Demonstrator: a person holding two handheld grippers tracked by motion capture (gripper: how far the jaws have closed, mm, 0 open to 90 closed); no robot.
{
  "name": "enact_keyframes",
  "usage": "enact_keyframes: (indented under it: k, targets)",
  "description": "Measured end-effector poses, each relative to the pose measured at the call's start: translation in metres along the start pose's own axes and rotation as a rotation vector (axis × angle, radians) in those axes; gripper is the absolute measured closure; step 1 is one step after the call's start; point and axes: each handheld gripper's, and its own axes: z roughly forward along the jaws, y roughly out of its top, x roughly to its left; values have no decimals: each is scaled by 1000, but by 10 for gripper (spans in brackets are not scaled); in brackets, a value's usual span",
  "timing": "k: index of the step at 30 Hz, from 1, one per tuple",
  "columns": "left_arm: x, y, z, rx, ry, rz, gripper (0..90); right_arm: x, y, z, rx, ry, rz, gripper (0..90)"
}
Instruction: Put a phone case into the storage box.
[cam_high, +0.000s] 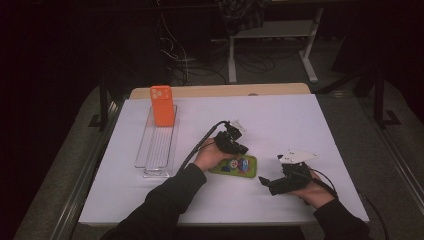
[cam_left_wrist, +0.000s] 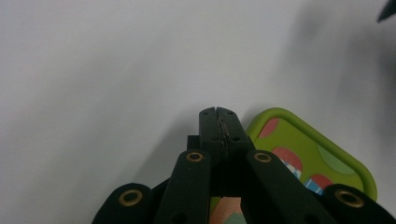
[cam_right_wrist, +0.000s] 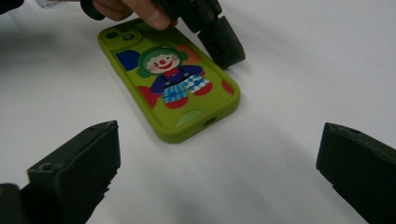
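Flat on the white table — green phone case, clown side up, near the front centre. Left gripper down at its far long edge, jaws pressed together with nothing between them. From the left gripper view, tips touching the table, case just beside them at about four o'clock, partly under the linkage. Right gripper low on the table, jaws spread wide and empty. From the right gripper view, case lying at twelve o'clock ahead of the gap, clear of both jaws, port end nearest — left gripper at its one o'clock corner. Far off at ten o'clock on the table: orange phone case standing upright in a clear rack.
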Motion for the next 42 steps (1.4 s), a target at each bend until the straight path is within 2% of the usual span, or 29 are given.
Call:
enact_keyframes:
  k: [2, 8, 12, 18, 21, 25, 26, 28, 30, 32, 36, 40, 42]
  targets:
    - [-3, -1, 1, 17, -17, 31, 897, 0, 0, 0, -2, 0, 2, 0]
    - [-19, -8, 0, 32, -55, 72, 897, 0, 0, -1, -3, -2, -2, 0]
    - [-21, -6, -3, 8, -55, 68, 897, 1, 0, 0, -3, 1, -2, 0]
    - [-23, -6, -30, -42, -48, 76, 882, 0, 0, -1, -4, 0, -7, 0]
    - [-24, -11, -48, -51, -20, 90, 727, 1, 0, -1, -2, 1, -7, 0]
    - [-25, -23, -69, -73, 9, 70, 550, 1, 0, -1, 0, 0, -7, 0]
    - [-25, -26, -72, -78, 6, 51, 489, 1, 0, -1, -1, -1, -15, 0]
    - [-24, -33, -80, -83, 7, 44, 400, 1, 1, -1, -3, -1, -11, 0]
    - [-24, -41, -88, -90, 22, 46, 344, 2, 1, -1, 0, 2, -6, 0]
    - [-24, -50, -96, -108, 18, 26, 284, 2, 1, -1, 1, 3, -7, 0]
    - [-25, -64, -107, -122, 54, 33, 184, 2, 1, -1, -3, 8, -9, 0]
    - [-24, -77, -116, -118, 61, 37, 130, 3, 3, -2, 2, 7, 0, 0]
    - [-26, -82, -118, -126, 62, 20, 88, 2, 4, -2, -4, 5, -12, 0]
